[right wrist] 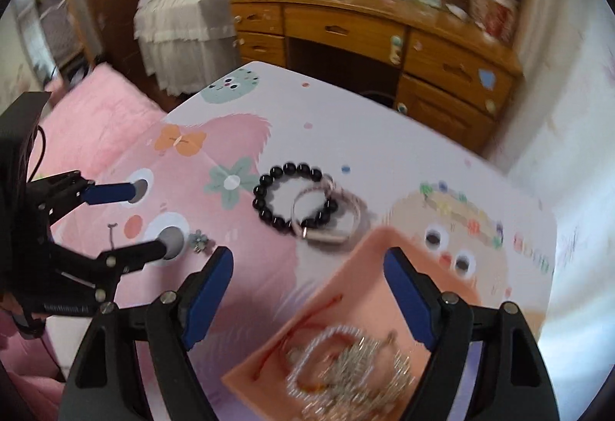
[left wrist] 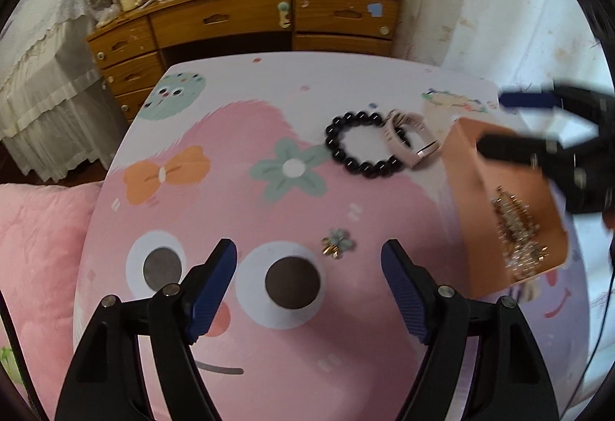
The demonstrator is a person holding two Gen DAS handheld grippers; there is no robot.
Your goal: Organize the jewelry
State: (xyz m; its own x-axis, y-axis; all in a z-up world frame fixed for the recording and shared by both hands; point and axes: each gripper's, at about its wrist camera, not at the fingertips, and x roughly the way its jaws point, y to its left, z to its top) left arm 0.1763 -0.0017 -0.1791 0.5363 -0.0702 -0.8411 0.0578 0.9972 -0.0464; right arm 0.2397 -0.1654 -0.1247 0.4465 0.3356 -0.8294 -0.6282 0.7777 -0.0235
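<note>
A small green flower brooch point(left wrist: 337, 247) point(right wrist: 200, 241) lies on the cartoon-printed table point(left wrist: 246, 213), just ahead of my left gripper point(left wrist: 307, 248) point(right wrist: 157, 217), which is open with nothing between its pads. Farther back a black bead bracelet point(left wrist: 333, 148) point(right wrist: 265, 190) overlaps a pale pink band point(left wrist: 415, 125) point(right wrist: 342, 234). At the right stands an orange box point(left wrist: 461, 167) point(right wrist: 357, 267) holding a heap of silvery and gold jewelry point(left wrist: 515, 232) point(right wrist: 346, 363). My right gripper point(left wrist: 492, 123) point(right wrist: 307, 255) hovers open over the box's far corner, one finger above its inside and one outside.
A wooden desk with drawers point(left wrist: 246, 17) point(right wrist: 346, 29) stands beyond the table's far edge. A lace-covered piece of furniture point(left wrist: 42, 75) and a pink quilt point(left wrist: 42, 252) lie to the left. A pale flowered wall point(left wrist: 519, 17) closes the right side.
</note>
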